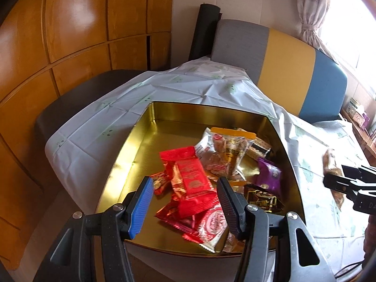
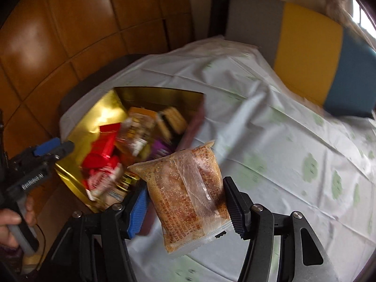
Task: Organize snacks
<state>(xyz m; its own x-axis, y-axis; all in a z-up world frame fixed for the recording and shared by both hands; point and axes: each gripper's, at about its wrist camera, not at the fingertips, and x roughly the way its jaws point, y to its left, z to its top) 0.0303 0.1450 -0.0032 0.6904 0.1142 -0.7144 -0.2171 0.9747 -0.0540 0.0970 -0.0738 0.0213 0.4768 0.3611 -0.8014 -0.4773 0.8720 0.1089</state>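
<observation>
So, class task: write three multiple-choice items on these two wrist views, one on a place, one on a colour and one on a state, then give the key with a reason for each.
1. Where do the red snack packets lie?
A. In the gold tin
B. On the striped cushion
C. On the bare tablecloth

2. What colour is the cushion's middle stripe?
A. Green
B. Yellow
C. Red

3. What is the state of the right gripper?
A. Open and empty
B. Closed on a clear brown snack packet
C. Closed on a purple packet

Key: 1 A, the red packets lie on the tin's gold floor. 2 B, yellow sits between the grey and blue stripes. 3 B, the packet is pinched between its fingers above the cloth.
</observation>
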